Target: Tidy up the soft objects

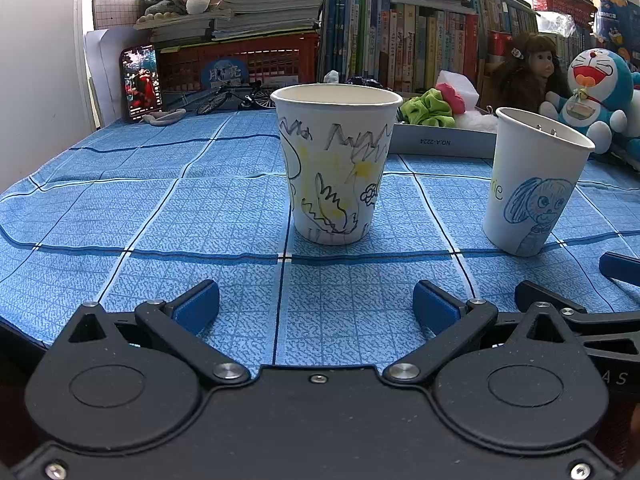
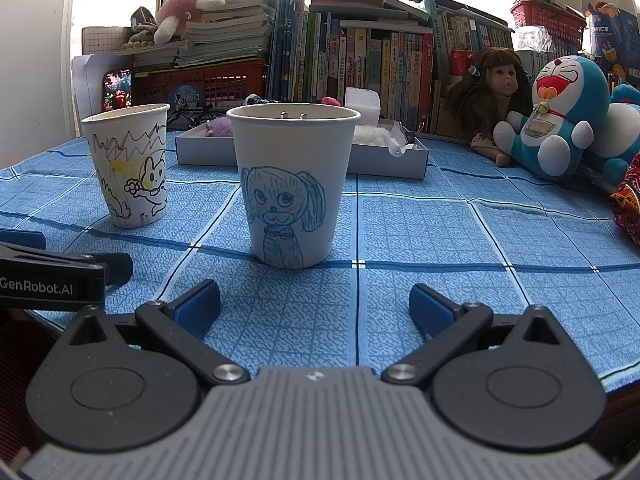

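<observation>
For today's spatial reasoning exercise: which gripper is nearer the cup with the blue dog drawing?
Right. The right gripper faces the blue dog cup straight on; the left gripper faces the other cup, with the dog cup off to its right.

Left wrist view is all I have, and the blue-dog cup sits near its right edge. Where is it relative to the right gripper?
Observer: The blue-dog cup stands upright straight ahead of the right gripper, jaws open and clear of it.
Operator: Anything soft in the grey box that I miss?
Observer: A purple plush lies near its left end.
Operator: And right of the Doraemon?
Observer: A red patterned item lies on the blue cloth; I cannot identify it.
</observation>
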A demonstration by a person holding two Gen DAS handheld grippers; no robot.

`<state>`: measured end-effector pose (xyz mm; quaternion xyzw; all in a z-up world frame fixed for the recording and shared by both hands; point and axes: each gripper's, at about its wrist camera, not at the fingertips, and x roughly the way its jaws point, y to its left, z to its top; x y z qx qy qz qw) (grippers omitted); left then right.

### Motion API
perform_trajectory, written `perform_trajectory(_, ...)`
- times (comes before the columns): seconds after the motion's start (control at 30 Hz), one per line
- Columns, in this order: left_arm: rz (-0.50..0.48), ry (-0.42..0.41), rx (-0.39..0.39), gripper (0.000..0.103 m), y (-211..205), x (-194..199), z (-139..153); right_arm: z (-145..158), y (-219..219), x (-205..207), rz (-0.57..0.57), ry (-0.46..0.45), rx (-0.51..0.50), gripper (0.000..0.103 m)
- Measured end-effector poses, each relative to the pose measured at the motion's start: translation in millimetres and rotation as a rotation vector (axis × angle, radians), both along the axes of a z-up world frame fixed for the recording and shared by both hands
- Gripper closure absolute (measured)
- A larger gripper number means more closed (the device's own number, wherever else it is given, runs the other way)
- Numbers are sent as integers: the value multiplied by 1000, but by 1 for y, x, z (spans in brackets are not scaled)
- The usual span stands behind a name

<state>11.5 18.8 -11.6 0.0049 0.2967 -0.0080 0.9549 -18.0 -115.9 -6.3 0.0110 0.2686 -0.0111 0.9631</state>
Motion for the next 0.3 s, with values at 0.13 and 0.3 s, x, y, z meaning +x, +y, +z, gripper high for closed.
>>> perform_trajectory(0.13,0,0,0,0,0,0,0,0,0,0,0,0,0,0)
perform_trajectory(0.3,-2,1,2,0,0,0,0,0,0,0,1,-1,0,0)
